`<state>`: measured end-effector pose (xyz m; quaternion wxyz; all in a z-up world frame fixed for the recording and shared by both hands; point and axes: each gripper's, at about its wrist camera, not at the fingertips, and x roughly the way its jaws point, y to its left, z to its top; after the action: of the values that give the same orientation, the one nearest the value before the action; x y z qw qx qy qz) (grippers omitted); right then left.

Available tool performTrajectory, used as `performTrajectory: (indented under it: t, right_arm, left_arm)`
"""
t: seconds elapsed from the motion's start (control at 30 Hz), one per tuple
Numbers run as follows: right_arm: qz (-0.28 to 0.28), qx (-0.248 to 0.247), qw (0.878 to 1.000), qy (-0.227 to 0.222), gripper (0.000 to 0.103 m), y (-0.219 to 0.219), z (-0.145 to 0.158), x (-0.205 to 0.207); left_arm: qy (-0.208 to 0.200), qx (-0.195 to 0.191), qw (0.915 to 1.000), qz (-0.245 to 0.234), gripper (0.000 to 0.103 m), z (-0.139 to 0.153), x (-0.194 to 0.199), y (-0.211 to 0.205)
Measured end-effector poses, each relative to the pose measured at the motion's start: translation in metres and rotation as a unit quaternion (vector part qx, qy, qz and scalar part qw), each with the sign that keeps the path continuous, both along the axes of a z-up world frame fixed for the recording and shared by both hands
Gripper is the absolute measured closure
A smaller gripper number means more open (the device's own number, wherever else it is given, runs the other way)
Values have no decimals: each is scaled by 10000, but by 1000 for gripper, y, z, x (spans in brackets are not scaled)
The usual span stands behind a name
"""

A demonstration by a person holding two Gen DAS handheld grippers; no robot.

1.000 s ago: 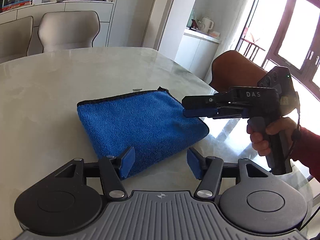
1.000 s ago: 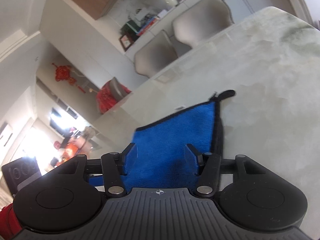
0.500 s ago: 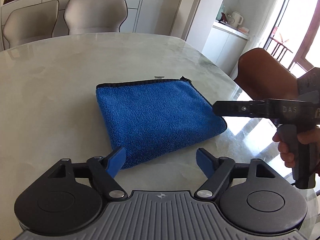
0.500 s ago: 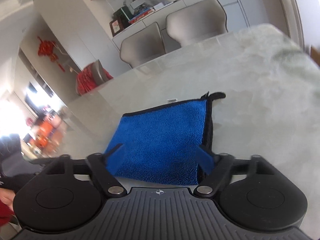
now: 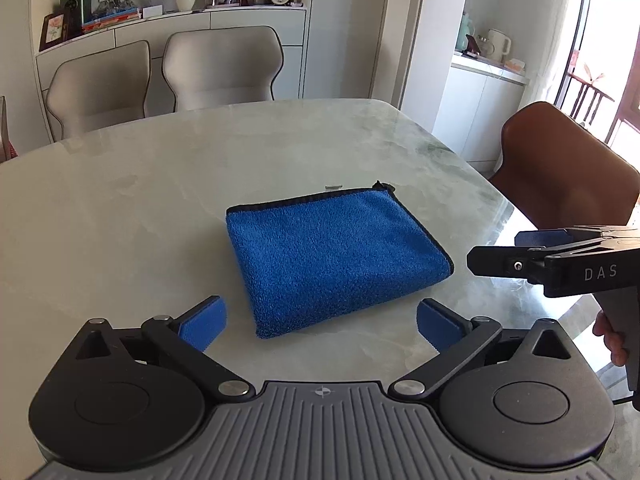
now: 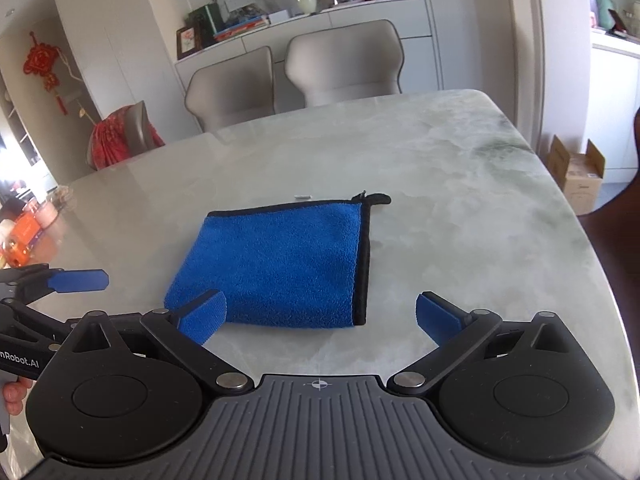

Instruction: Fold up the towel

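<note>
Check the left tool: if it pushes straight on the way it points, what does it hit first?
Most likely the folded blue towel, which lies centred just ahead of the open left tool, nothing between its fingers. Depth is unclear; it might meet the marble table just short of the towel's near edge.

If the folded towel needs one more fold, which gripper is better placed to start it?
Probably right: the right gripper, open, faces the towel's black-trimmed loose edges. The left gripper, also open, faces a rounded fold.

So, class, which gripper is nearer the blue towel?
Right: the right gripper hovers just off the towel's right edge; left gripper sits behind its near corner. Both just opened, empty.
</note>
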<state>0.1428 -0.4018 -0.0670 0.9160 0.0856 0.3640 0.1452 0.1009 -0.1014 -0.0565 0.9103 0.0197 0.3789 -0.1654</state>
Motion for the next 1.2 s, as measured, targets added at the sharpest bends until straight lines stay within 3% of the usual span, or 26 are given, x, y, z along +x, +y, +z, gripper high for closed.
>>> performTrajectory:
  t: [0.33,0.6,0.77,1.0,1.2]
  right_arm:
    - [-169,-536,9981,-241,1,23,24,-45]
    - [-340,-581,9973,-276,1,35,32,-80]
    - [-410,-590,9969,-334,1,42,34,-96]
    - [-514,-530,9964,-411,1,44,35,-105]
    - [-504,-598,9962,-394,1,46,35,-108]
  left_arm:
    - [27,-21,9999,119,0,11,-32,12]
    - [-85,-85,9998,142,0,23,-60,19]
    - [-241,102,9995,201,0,29,-71,20]
    - [-197,2,9994,301,0,31,-76,28]
    - [-358,191,9986,353,0,35,-78,30]
